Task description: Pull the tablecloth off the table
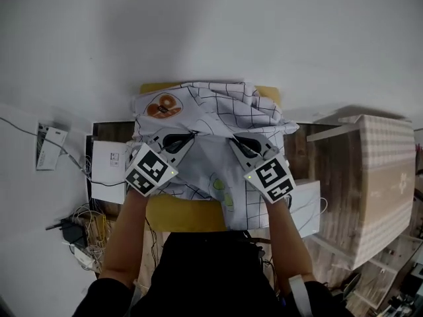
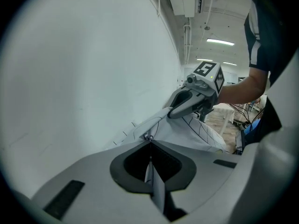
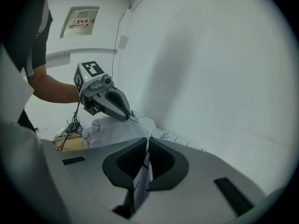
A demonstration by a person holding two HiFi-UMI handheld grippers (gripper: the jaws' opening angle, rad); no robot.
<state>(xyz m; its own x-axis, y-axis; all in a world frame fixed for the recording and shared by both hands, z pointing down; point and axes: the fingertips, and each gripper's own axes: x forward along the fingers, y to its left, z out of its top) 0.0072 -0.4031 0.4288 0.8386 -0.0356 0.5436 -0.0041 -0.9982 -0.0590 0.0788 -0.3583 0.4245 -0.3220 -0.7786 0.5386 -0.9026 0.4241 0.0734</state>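
Note:
The tablecloth point(image 1: 211, 114), white with a black grid and printed food pictures, lies bunched up on the small yellow table point(image 1: 188, 215). My left gripper point(image 1: 192, 135) is shut on a fold of it at the heap's middle, and my right gripper point(image 1: 232, 139) is shut on a fold just to the right. In the left gripper view a strip of cloth point(image 2: 153, 178) is pinched between the closed jaws, with the right gripper point(image 2: 171, 114) ahead. In the right gripper view the cloth point(image 3: 141, 176) runs between the closed jaws, and the left gripper point(image 3: 127, 117) bites the heap point(image 3: 117, 132) beyond.
A white wall stands right behind the table. A white box point(image 1: 109, 162) and tangled cables point(image 1: 86, 233) lie on the floor at left. Another white box point(image 1: 309, 200) and a table under beige checked cloth point(image 1: 380, 177) stand at right.

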